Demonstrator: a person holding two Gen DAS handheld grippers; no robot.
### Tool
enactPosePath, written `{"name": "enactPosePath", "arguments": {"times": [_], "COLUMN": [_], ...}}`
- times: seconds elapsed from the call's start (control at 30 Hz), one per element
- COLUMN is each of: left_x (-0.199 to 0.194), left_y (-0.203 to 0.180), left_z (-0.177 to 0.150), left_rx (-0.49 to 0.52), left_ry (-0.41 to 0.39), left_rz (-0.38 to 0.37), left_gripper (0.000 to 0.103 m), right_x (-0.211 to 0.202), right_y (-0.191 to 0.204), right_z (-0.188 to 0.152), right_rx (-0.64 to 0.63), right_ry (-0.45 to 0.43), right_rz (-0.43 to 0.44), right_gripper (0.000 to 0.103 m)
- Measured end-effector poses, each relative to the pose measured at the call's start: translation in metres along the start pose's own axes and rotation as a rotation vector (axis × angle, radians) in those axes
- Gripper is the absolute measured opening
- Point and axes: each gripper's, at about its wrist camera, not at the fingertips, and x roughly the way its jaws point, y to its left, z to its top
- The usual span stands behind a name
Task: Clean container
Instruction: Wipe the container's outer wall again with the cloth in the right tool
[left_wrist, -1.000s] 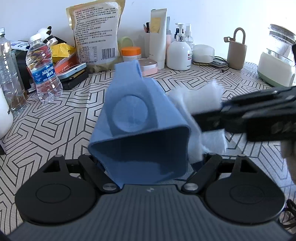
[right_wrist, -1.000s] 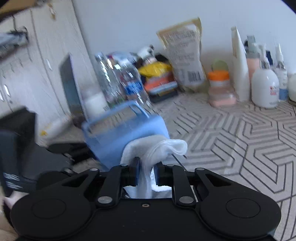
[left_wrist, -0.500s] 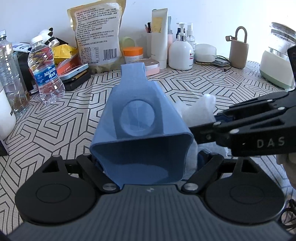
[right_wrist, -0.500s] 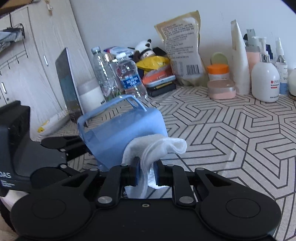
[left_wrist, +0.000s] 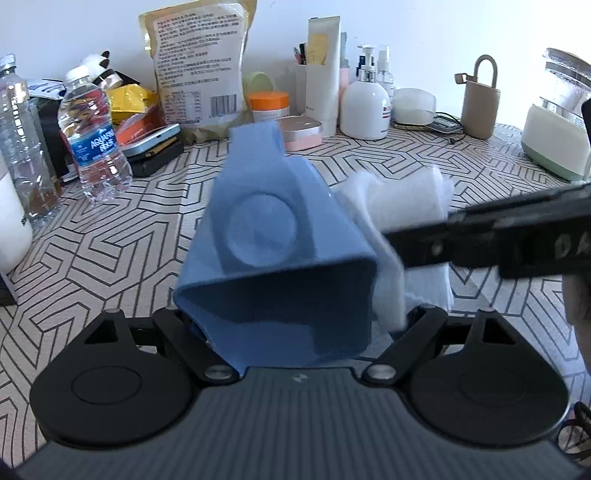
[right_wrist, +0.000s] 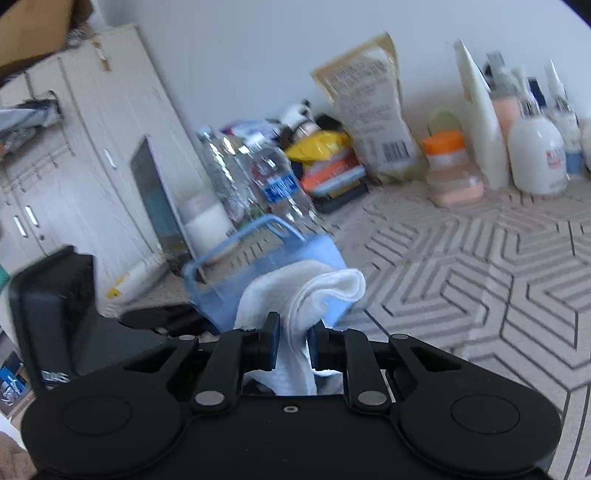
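The blue container (left_wrist: 280, 266) is held in the air over the table (left_wrist: 110, 236), clamped by the left gripper (left_wrist: 295, 328) at its rim; the right gripper (right_wrist: 291, 345) pinches a soft white cloth (right_wrist: 306, 295) against its side; it seems light, stiff plastic, perhaps slippery.

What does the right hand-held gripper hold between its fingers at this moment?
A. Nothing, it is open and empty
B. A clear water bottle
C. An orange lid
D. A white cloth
D: in the right wrist view, the right hand-held gripper is shut on a white cloth, which bunches up between the fingers and lies against the blue container.
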Motion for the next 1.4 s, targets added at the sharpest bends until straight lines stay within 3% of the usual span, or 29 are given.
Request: {"name": "enactPosePath", "arguments": {"times": [0.2, 0.57, 1.1, 1.27, 1.4], "left_x": [-0.001, -0.001, -0.001, -0.001, -0.001], "left_y": [0.001, 0.004, 0.002, 0.001, 0.001], "left_z": [0.000, 0.000, 0.000, 0.000, 0.000], "left_rx": [-0.011, -0.016, -0.009, -0.010, -0.011], "left_ry": [-0.008, -0.012, -0.012, -0.011, -0.011], "left_rz": [0.020, 0.005, 0.010, 0.008, 0.006], "left_gripper": [0.085, 0.078, 0.078, 0.078, 0.078], "right_x": [0.007, -0.009, 0.000, -0.014, -0.012], "right_y": [0.002, 0.006, 0.002, 0.006, 0.005], "right_z": [-0.002, 0.004, -0.001, 0.003, 0.002], "right_rx": [-0.020, -0.042, -0.035, -0.045, -0.040], "right_ry": [0.037, -0.046, 0.012, -0.062, -0.048], "right_rz": [-0.026, 0.012, -0.038, 0.039, 0.029], "right_gripper": [0.021, 0.021, 0.021, 0.021, 0.021]}}
